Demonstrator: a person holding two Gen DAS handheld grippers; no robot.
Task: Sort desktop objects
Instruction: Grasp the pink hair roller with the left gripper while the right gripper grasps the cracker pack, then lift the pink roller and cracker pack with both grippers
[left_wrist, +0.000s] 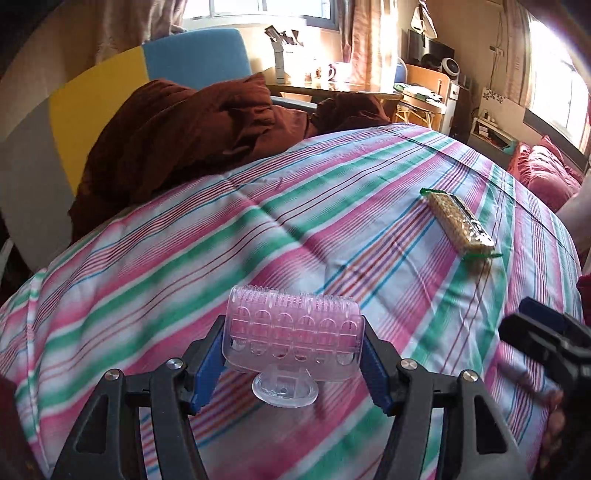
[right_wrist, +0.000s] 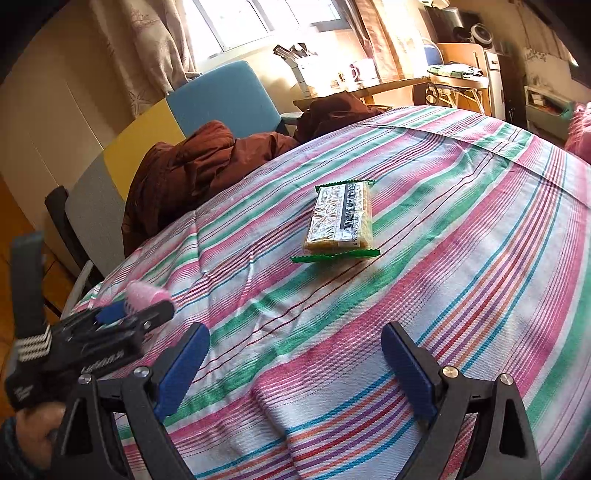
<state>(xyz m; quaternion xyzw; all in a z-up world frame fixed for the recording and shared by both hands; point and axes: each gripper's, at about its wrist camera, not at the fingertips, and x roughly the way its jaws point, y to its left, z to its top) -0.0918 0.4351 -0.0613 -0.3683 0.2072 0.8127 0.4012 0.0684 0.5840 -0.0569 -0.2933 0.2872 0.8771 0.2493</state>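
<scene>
My left fingers (left_wrist: 293, 350) clamp the pink hair roller (left_wrist: 293, 332) just above the striped bed (left_wrist: 147, 258); my right fingers (right_wrist: 295, 369) stand apart, empty. The snack bar (right_wrist: 341, 218) lies farther off. No sorting spot shows, so progress is unclear.

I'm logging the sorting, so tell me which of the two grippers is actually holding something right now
The left gripper: its blue pads clamp the pink hair roller. The right gripper is open and empty, facing the snack bar on the striped cloth.

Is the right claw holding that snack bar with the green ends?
No, the right claw is open and empty, and the snack bar lies apart from it on the striped cover.
</scene>
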